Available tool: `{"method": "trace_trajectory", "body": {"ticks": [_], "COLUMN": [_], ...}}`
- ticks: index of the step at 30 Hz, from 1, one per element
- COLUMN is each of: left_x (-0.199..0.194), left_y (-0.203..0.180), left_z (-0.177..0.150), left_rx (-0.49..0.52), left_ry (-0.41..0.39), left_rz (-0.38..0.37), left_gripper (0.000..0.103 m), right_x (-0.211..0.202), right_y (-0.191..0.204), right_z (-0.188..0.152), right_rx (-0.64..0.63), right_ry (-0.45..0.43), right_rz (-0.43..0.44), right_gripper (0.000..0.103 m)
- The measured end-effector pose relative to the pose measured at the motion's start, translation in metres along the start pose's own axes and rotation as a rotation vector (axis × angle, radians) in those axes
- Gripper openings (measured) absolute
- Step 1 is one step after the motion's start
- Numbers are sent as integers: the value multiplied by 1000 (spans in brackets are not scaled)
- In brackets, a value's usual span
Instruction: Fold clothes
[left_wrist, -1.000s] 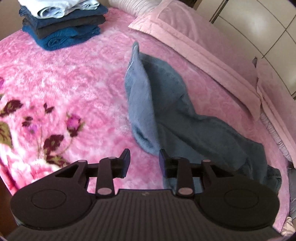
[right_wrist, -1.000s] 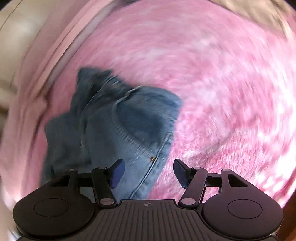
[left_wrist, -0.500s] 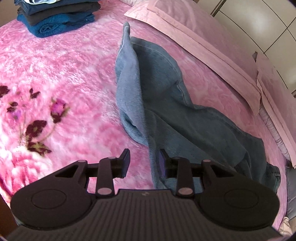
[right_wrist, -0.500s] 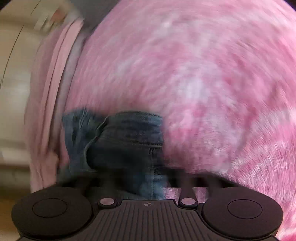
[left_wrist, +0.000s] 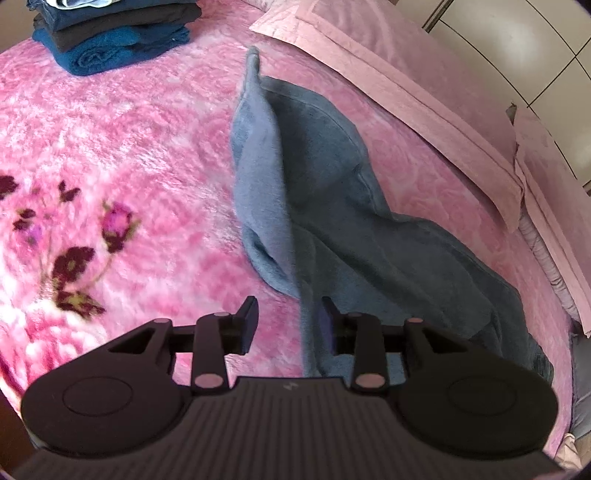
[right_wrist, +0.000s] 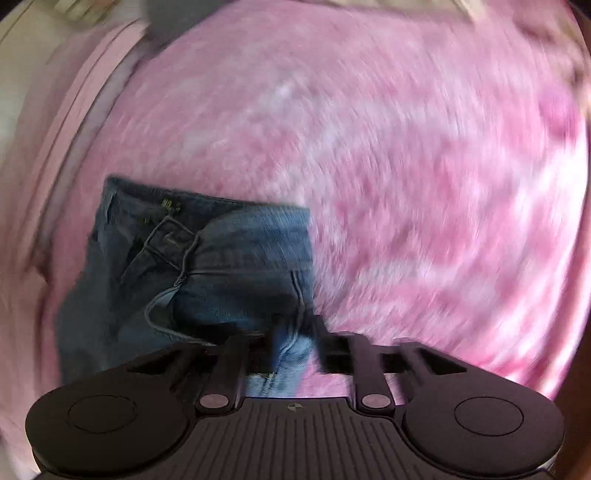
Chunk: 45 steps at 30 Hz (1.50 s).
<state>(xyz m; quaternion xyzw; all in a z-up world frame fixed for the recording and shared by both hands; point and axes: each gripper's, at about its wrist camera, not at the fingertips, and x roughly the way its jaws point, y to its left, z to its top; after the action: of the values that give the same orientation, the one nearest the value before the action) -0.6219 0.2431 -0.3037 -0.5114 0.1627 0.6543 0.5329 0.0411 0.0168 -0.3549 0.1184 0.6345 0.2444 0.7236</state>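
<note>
A pair of blue jeans (left_wrist: 332, 221) lies crumpled lengthwise on the pink flowered blanket (left_wrist: 110, 140), legs towards the far pillows. My left gripper (left_wrist: 288, 325) is open just above the blanket. A near edge of the jeans runs between its fingers, close against the right one. The right wrist view is blurred. It shows the waistband end of the jeans (right_wrist: 221, 266), with belt loop and seams. My right gripper (right_wrist: 295, 347) has its fingers drawn in on a fold of denim at the waist's right edge.
A stack of folded dark blue and black clothes (left_wrist: 114, 40) sits at the far left of the bed. Pink pillows (left_wrist: 406, 81) line the far right side, with white wardrobe doors (left_wrist: 535, 44) behind them. Open blanket lies left of the jeans.
The left gripper has moved forward and right until the jeans' edge entered its gap. The right gripper has swung down onto the waistband and gone from wide open to pinched on denim.
</note>
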Motion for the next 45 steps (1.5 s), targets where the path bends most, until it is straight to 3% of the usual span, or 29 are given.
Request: {"method": "trace_trajectory", "body": {"ticks": [2, 8, 15, 18, 22, 23, 24, 25, 28, 29, 31, 32, 33, 34, 35, 38, 39, 41, 44, 45], "left_x": [-1, 5, 29, 34, 12, 3, -1, -1, 21, 29, 47, 55, 58, 60, 61, 19, -6, -54, -87, -77], "left_y": [7, 31, 35, 28, 16, 15, 14, 14, 19, 20, 18, 17, 15, 13, 11, 18, 26, 39, 82, 99], "left_z": [3, 21, 72, 88, 88, 85, 83, 82, 85, 86, 90, 92, 95, 99, 103, 126, 131, 131, 112, 101], "left_rx": [-22, -158, -236, -241, -178, -162, -141, -125, -92, -90, -55, -38, -25, -13, -1, -44, -59, 19, 23, -9], "left_ry": [-7, -48, -143, -153, -176, -188, -190, -178, -140, -139, -114, -101, -98, -95, -93, -218, -282, -402, -429, -369], "left_rz": [2, -19, -73, -116, -147, -148, -138, -118, -58, -56, -79, -90, -93, -97, -100, -166, -209, -198, -86, -35], "left_gripper": [37, 43, 47, 47, 47, 51, 60, 64, 63, 62, 47, 16, 0, 1, 0, 1, 1, 1, 1, 3], "right_x": [4, 11, 14, 16, 16, 17, 17, 17, 17, 18, 18, 17, 17, 16, 15, 0, -11, -37, -62, -64], "right_y": [-4, 1, 5, 7, 8, 8, 8, 8, 8, 9, 10, 10, 11, 11, 12, 16, 20, 25, 25, 23], "right_z": [-3, 1, 3, 4, 3, 2, 1, -1, -5, -6, -6, -6, -5, -5, -5, -3, -4, -7, -16, -21], "right_rx": [66, 74, 96, 105, 109, 110, 114, 116, 115, 113, 114, 106, 98, 91, 94, 105, 100, 83, 33, 18], "right_ry": [-11, -26, -39, -44, -51, -54, -59, -63, -79, -83, -85, -78, -72, -65, -54, -77, -92, -113, -84, -61], "right_rz": [57, 60, 39, 29, 23, 23, 23, 24, 26, 25, 26, 22, 18, 13, 4, 43, 88, 215, 264, 253], "right_gripper": [67, 67, 67, 67, 67, 67, 67, 67, 67, 67, 67, 67, 56, 37, 5, 4, 3, 3, 3, 3]}}
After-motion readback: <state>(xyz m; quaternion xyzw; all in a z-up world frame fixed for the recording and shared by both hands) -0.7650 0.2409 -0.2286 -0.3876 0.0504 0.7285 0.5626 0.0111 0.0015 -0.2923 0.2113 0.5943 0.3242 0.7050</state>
